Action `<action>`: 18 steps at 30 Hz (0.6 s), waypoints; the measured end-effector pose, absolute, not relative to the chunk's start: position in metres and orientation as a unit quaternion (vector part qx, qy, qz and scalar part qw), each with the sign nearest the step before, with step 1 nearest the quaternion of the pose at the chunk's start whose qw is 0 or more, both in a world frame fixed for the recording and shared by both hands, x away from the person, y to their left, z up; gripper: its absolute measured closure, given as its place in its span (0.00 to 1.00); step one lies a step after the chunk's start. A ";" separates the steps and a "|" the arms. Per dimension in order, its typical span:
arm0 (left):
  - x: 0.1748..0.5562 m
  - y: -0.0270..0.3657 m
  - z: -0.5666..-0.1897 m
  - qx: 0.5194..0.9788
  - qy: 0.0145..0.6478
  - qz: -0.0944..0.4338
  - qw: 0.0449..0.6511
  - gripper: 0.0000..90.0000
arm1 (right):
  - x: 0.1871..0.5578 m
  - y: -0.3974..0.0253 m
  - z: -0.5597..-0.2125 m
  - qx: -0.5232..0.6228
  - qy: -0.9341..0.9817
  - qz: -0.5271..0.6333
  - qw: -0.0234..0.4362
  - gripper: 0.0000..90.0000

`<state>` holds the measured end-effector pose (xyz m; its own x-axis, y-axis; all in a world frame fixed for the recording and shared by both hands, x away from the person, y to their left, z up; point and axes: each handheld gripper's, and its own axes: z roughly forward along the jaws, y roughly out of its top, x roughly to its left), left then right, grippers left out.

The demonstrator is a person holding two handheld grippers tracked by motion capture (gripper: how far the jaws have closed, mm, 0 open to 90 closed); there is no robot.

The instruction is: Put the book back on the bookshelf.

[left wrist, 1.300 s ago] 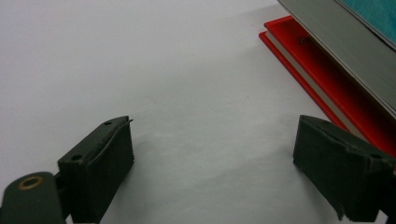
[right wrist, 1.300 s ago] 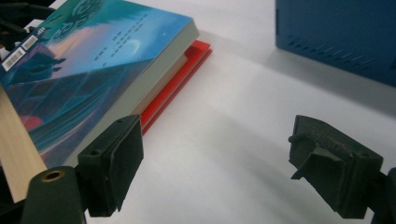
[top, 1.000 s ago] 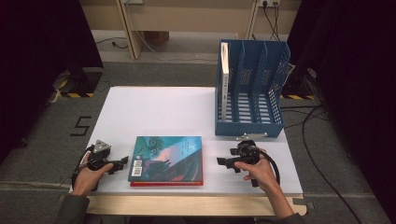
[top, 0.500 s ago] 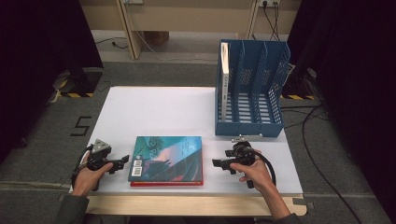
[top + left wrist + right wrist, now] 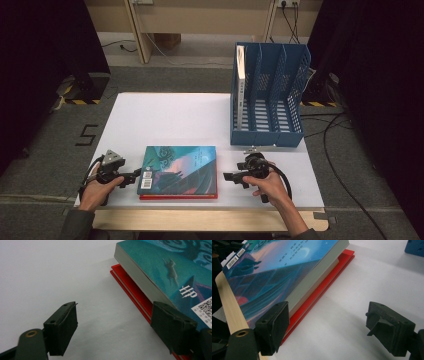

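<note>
White bench (image 5: 165,117), dark surround; blue file rack (image 5: 269,95) at back right. Teal paperback (image 5: 179,167) lies on a red book (image 5: 177,196) near the front edge. Left tool (image 5: 134,176) and right tool (image 5: 227,176) flank it, both gaping, empty. Risk: pinching only the paperback, or both books together, letting the stack slide apart.

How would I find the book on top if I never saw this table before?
Look at the white table and go to its near edge, between the left gripper and the right gripper. Two books lie stacked flat there. The top book has a teal-blue picture cover with a white barcode sticker, while the thin red book only peeks out underneath.
</note>
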<state>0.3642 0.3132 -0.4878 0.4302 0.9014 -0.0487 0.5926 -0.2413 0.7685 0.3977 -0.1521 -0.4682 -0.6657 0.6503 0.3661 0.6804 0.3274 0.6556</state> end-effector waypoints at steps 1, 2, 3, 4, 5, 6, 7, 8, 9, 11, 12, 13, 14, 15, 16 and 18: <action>0.364 0.313 -0.487 0.761 0.491 0.207 0.370 0.27 | 0.398 -0.152 -0.469 -0.411 -0.814 -0.410 0.017 0.22; 0.363 0.312 -0.487 0.762 0.489 0.207 0.369 0.29 | 0.398 -0.152 -0.469 -0.411 -0.814 -0.409 0.018 0.22; 0.363 0.311 -0.486 0.763 0.489 0.210 0.367 0.30 | 0.398 -0.152 -0.469 -0.411 -0.815 -0.409 0.020 0.22; 0.362 0.311 -0.486 0.764 0.488 0.211 0.366 0.31 | 0.398 -0.152 -0.470 -0.412 -0.814 -0.410 0.020 0.22; 0.362 0.310 -0.485 0.764 0.487 0.212 0.366 0.32 | 0.399 -0.152 -0.470 -0.412 -0.814 -0.410 0.019 0.22; 0.361 0.309 -0.484 0.766 0.485 0.213 0.364 0.34 | 0.399 -0.152 -0.470 -0.413 -0.813 -0.410 0.019 0.22; 0.361 0.308 -0.484 0.765 0.485 0.215 0.365 0.36 | 0.399 -0.152 -0.470 -0.413 -0.813 -0.409 0.019 0.22; 0.361 0.308 -0.483 0.769 0.482 0.215 0.361 0.37 | 0.399 -0.152 -0.470 -0.413 -0.813 -0.410 0.020 0.22; 0.360 0.307 -0.483 0.768 0.482 0.217 0.361 0.39 | 0.400 -0.151 -0.470 -0.413 -0.812 -0.412 0.023 0.22; 0.359 0.306 -0.482 0.769 0.482 0.217 0.359 0.40 | 0.401 -0.151 -0.471 -0.416 -0.810 -0.413 0.024 0.22; 0.359 0.305 -0.482 0.769 0.481 0.216 0.360 0.43 | 0.401 -0.150 -0.472 -0.416 -0.811 -0.412 0.024 0.22; 0.359 0.305 -0.481 0.771 0.479 0.218 0.358 0.45 | 0.401 -0.150 -0.472 -0.414 -0.811 -0.412 0.025 0.22; 0.358 0.304 -0.481 0.772 0.478 0.221 0.356 0.46 | 0.401 -0.149 -0.473 -0.415 -0.811 -0.412 0.027 0.22; 0.358 0.303 -0.481 0.773 0.477 0.223 0.354 0.46 | 0.401 -0.149 -0.473 -0.415 -0.811 -0.411 0.027 0.22; 0.358 0.303 -0.480 0.774 0.477 0.225 0.352 0.46 | 0.402 -0.148 -0.474 -0.416 -0.811 -0.411 0.027 0.22; 0.357 0.301 -0.480 0.775 0.474 0.226 0.351 0.49 | 0.402 -0.147 -0.474 -0.416 -0.810 -0.413 0.031 0.22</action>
